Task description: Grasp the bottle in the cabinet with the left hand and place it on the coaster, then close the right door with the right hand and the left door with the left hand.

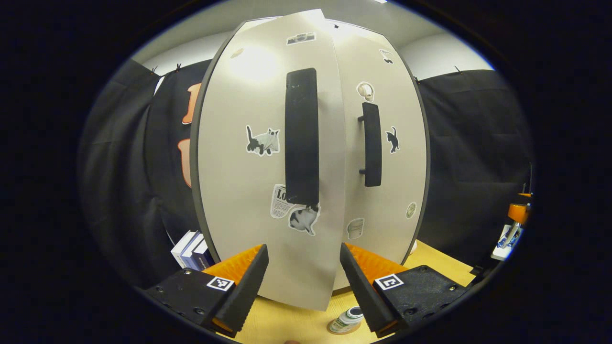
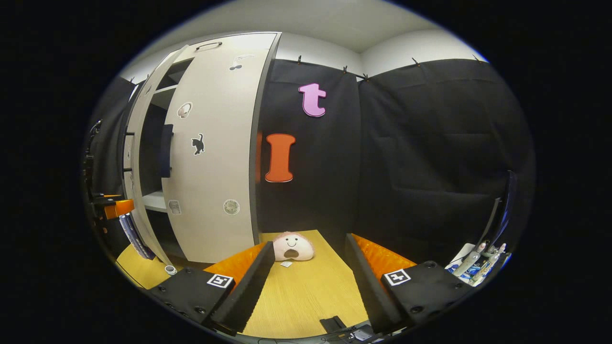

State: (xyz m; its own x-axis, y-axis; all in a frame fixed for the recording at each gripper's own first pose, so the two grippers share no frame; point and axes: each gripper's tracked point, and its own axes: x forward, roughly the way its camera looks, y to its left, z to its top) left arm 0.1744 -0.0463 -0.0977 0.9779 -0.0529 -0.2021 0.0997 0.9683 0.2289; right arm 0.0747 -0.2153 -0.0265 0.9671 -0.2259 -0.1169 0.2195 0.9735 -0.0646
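The cabinet's left door [image 1: 248, 157] stands ajar, swung out toward my left gripper [image 1: 303, 282]. That gripper is open, and the door's lower edge shows between its fingers, with the black handle [image 1: 302, 136] above. The right door [image 1: 382, 191] lies flush with the cabinet, also the right door [image 2: 215, 157] in the right gripper view. A small white bottle [image 1: 346, 321] stands on a round coaster [image 1: 332, 331] on the table in front of the cabinet. My right gripper [image 2: 306, 282] is open over bare tabletop, off to the cabinet's right.
Books [image 1: 191, 248] lean at the cabinet's left foot. A pink plush toy [image 2: 291, 247] lies on the wooden table [image 2: 306, 296] by the cabinet's right corner. A holder with slim tools [image 2: 478, 265] sits at the far right. Black cloth walls close in behind.
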